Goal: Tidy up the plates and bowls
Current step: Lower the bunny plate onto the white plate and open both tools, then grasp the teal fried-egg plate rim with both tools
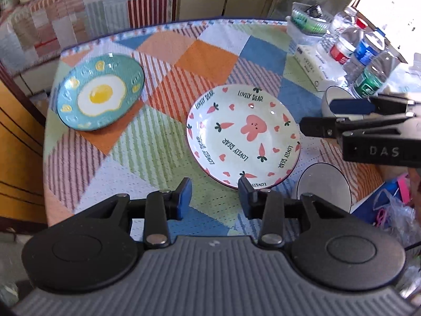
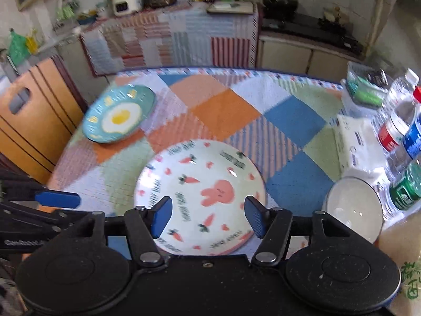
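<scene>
A cream rabbit-and-carrot plate (image 1: 243, 135) lies mid-table; it also shows in the right wrist view (image 2: 200, 194). A teal fried-egg plate (image 1: 101, 92) lies at the far left, also in the right wrist view (image 2: 119, 117). Two white bowls stand at the right: one near the front edge (image 1: 325, 188) and one further back (image 1: 332, 97); the right wrist view shows one white bowl (image 2: 354, 208). My left gripper (image 1: 214, 197) is open and empty, just short of the rabbit plate's near rim. My right gripper (image 2: 209, 217) is open and empty above that plate's near half; it shows from the side in the left wrist view (image 1: 315, 118).
A patchwork cloth (image 1: 163, 142) covers the table. Several water bottles (image 1: 368, 60), a white box (image 1: 310, 63) and a clear container (image 1: 305, 21) crowd the right side. A wooden cabinet (image 1: 15, 152) stands left of the table. A covered counter (image 2: 171, 39) runs behind.
</scene>
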### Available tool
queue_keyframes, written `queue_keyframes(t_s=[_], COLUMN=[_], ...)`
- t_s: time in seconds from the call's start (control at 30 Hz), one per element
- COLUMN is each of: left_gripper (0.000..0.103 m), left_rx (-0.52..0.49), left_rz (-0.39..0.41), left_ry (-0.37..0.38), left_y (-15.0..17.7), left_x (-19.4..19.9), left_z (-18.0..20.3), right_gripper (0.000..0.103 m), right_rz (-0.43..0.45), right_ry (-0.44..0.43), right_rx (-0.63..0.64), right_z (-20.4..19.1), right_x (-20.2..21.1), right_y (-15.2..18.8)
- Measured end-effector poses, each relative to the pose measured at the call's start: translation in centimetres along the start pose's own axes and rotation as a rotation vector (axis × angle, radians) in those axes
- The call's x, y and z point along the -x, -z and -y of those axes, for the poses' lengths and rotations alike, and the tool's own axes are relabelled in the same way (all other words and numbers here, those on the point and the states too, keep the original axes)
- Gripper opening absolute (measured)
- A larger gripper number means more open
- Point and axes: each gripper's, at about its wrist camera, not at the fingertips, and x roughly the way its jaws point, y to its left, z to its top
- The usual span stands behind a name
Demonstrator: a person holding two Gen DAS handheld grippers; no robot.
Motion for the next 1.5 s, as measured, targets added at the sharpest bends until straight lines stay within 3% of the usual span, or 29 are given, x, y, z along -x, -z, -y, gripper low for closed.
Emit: queue_keyframes(t_s=[0.2, 0.27, 0.5, 0.7, 0.93, 1.03, 1.27, 1.5], left_gripper=[0.043, 0.046, 0.057, 0.067, 0.077, 0.077, 0.077, 0.077], left_rx=[-0.035, -0.038, -0.044, -0.064, -0.049, -0.018, 0.077, 0.128], left_rz=[0.037, 0.044, 0.032, 0.047, 0.048, 0.044, 0.024, -0.029], left_ry=[-0.047, -0.064, -0.111, -0.103, -0.127, -0.152, -0.14, -0.188], left_y=[1.1, 1.4, 0.6, -1.1, -3.5, -4.2, -5.7, -7.4], left_x=[3.6, 4.5, 5.5, 4.8, 2.3, 0.8, -3.7, -9.4], left_z=[-0.8, -1.4, -4.0, -6.2, -9.3, -10.7, -14.4, -18.6], right_gripper=[0.08, 0.09, 0.092, 0.092, 0.093, 0.093, 0.092, 0.092], right_rz=[0.071, 0.088, 0.094, 0.073, 0.088, 0.118, -0.006, -0.086], right_ry=[-0.102, -0.112, -0.135, -0.193, -0.292, -0.286, -0.289, -0.239], right_rx=[0.049, 0.071, 0.17, 0.197, 0.194, 0.157, 0.129, 0.125], right_z=[-3.0, -4.0, -6.8, -7.3, -7.1, -6.8, -6.8, -6.8], right_x=[3.6, 4.3, 4.6, 2.6, -2.6, -5.8, -14.1, -21.0], right_y=[-1.1, -1.5, -4.3, -7.7, -10.7, -11.1, -11.4, -10.8])
